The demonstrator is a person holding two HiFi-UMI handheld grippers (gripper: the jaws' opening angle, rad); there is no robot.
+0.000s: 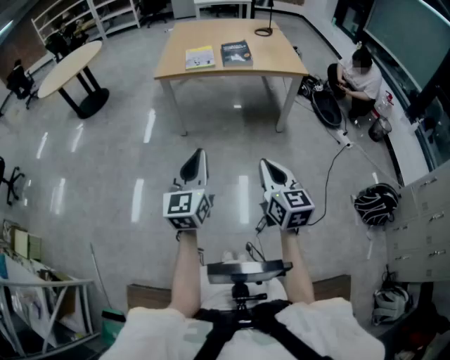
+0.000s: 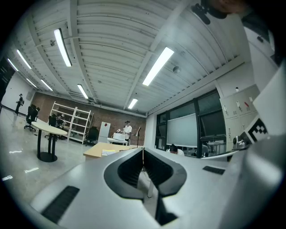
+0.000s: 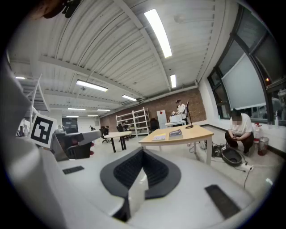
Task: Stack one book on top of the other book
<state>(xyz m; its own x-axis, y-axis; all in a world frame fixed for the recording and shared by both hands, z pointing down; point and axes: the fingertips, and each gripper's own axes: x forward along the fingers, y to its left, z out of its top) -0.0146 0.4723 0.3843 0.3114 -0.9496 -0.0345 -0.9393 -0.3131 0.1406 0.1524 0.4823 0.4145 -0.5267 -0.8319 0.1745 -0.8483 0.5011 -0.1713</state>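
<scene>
Open lab-office: wooden table (image 1: 281,60), shelving (image 1: 77,17), cabinets (image 1: 422,218)

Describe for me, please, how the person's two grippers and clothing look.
Both the left gripper and the right gripper are light grey, wedge-shaped shells tapering to a tip, with black ribbed pads inside. Each carries a white cube printed with black square markers. The person wears white sleeves and a black strap harness.

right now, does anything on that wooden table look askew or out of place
Nothing stands out. The yellow book and the dark book lie flat side by side on the table, not yet stacked.
</scene>
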